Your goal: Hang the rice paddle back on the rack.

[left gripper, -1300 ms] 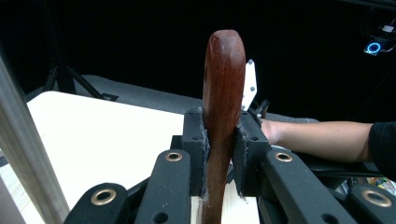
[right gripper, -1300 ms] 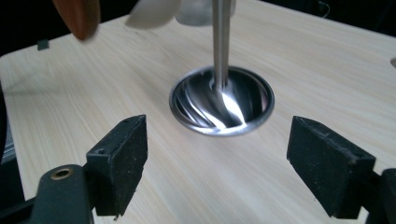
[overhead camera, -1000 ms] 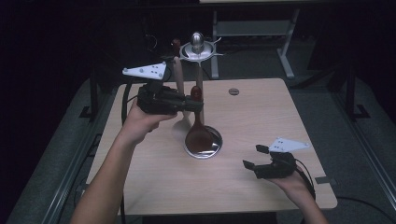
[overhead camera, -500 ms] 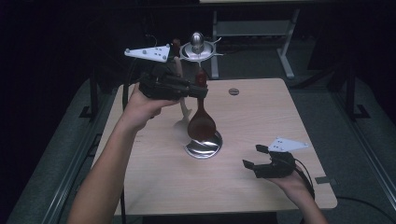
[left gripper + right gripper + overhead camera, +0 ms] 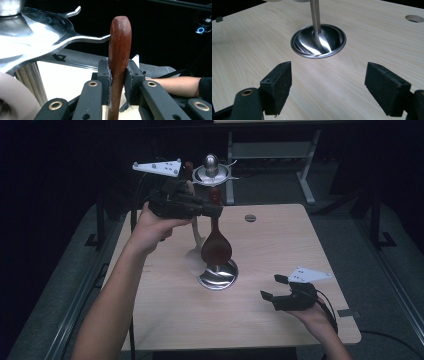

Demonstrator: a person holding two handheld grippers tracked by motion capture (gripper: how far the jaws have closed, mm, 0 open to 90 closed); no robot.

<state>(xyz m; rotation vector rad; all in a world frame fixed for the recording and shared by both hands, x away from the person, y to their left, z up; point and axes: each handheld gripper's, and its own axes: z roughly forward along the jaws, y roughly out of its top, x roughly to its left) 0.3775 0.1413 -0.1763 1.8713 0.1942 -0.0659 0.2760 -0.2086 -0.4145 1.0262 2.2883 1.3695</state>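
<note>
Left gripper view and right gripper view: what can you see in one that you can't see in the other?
The left gripper view has the wooden spoon handle squeezed between the left gripper pads, right beside a shiny hook at the stand's top. The right gripper view has the right gripper open, nothing between its pads, pointing at the stand's round base. Both show the steel stand and the pale wooden table.

Two black fingers wide apart above the wooden table, facing a shiny steel stand base.
</note>
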